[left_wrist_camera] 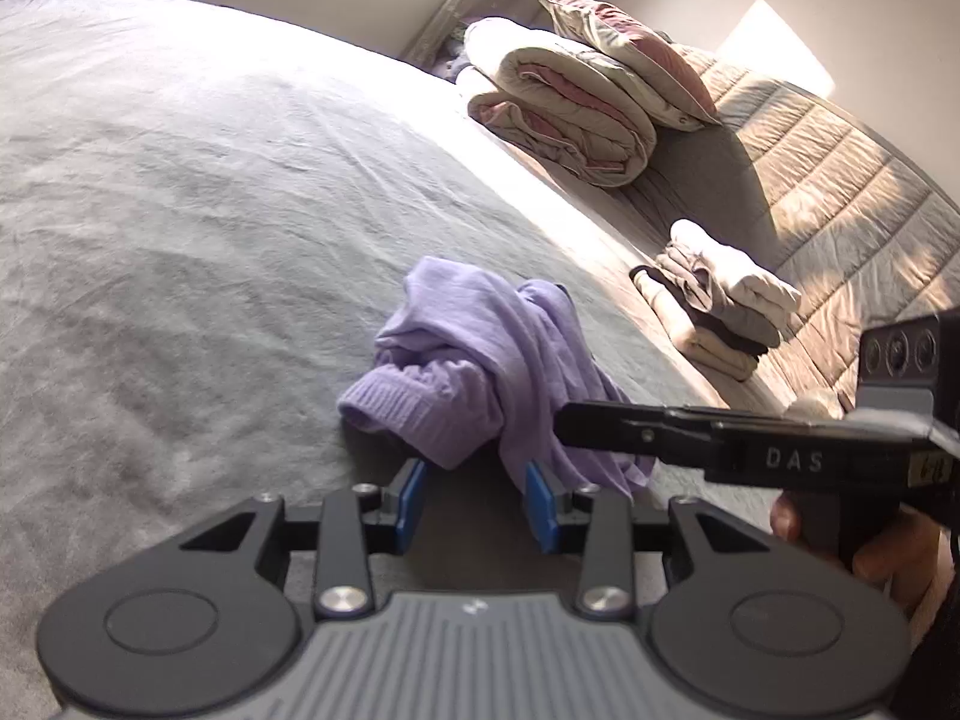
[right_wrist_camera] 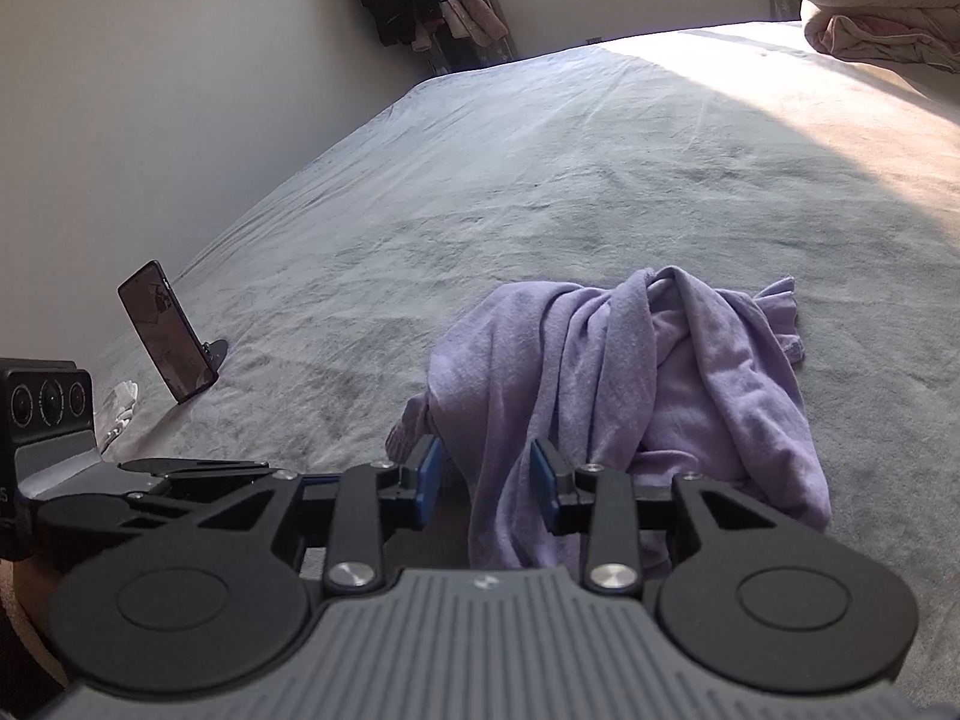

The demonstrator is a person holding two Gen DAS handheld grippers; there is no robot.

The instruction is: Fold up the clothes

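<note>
A crumpled lilac sweater (left_wrist_camera: pixel 474 360) lies on the grey bedspread (left_wrist_camera: pixel 180 210), its ribbed cuff toward the left. My left gripper (left_wrist_camera: pixel 477 504) sits just short of the sweater, open, with only bedspread between its blue pads. My right gripper (right_wrist_camera: pixel 487 477) stands open at the near edge of the sweater (right_wrist_camera: pixel 630 372). A hanging fold of the cloth lies between its pads and touches the right one, and a gap shows beside the left one. In the left wrist view the right gripper (left_wrist_camera: pixel 570 420) reaches in from the right over the sweater's edge, held by a hand (left_wrist_camera: pixel 888 546).
A stack of folded clothes (left_wrist_camera: pixel 720 312) lies at the right by a quilted headboard (left_wrist_camera: pixel 840 180). A folded duvet with a pillow (left_wrist_camera: pixel 564 108) is farther back. A phone on a stand (right_wrist_camera: pixel 165 330) stands at the bed's left edge, near a wall.
</note>
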